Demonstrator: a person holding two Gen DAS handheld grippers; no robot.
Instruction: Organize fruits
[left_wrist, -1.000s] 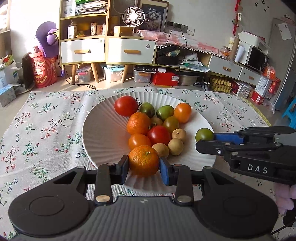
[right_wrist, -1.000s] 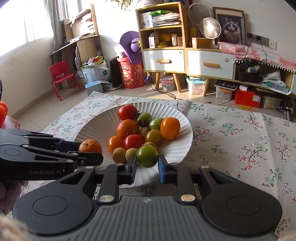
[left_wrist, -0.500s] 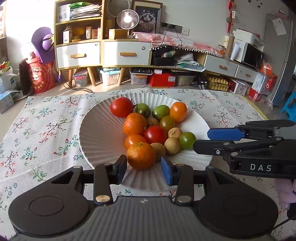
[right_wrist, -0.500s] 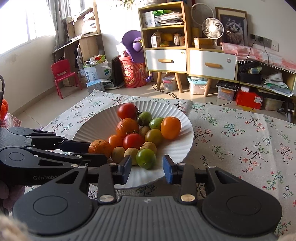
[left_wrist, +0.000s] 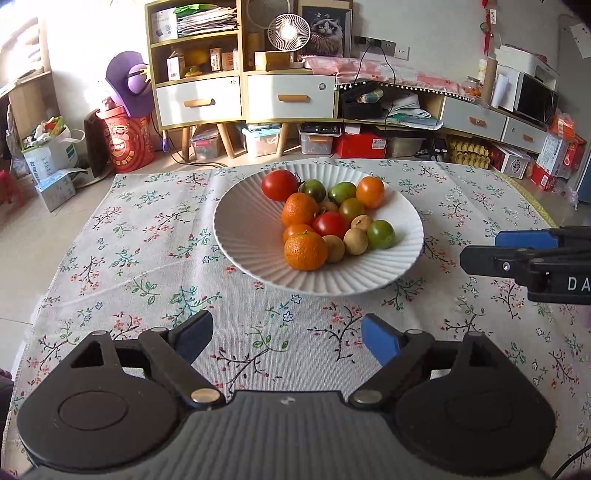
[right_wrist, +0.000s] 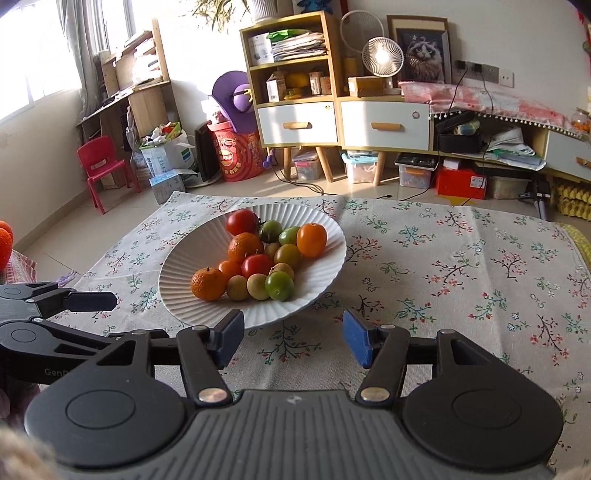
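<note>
Left gripper (left_wrist: 286, 334) just opened wide, tangerine (left_wrist: 306, 250) released onto plate (left_wrist: 243, 236), right gripper (right_wrist: 293, 338) just opened, empty, green fruit (right_wrist: 279, 285) released, both drawn back

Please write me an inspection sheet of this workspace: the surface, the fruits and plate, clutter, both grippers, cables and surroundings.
Surface: floral tablecloth, flat.
Job's things: white ribbed plate holding every fruit seen; mandarin and green tomato at its near side.
Clutter: nothing seen on the cloth.
Grippers: left gripper and right gripper open, jaws just opened, nothing between them, both short of the plate.
Cables: black cables on the floor by the cabinet.
Surroundings: drawer cabinet, storage boxes, red chair.
</note>
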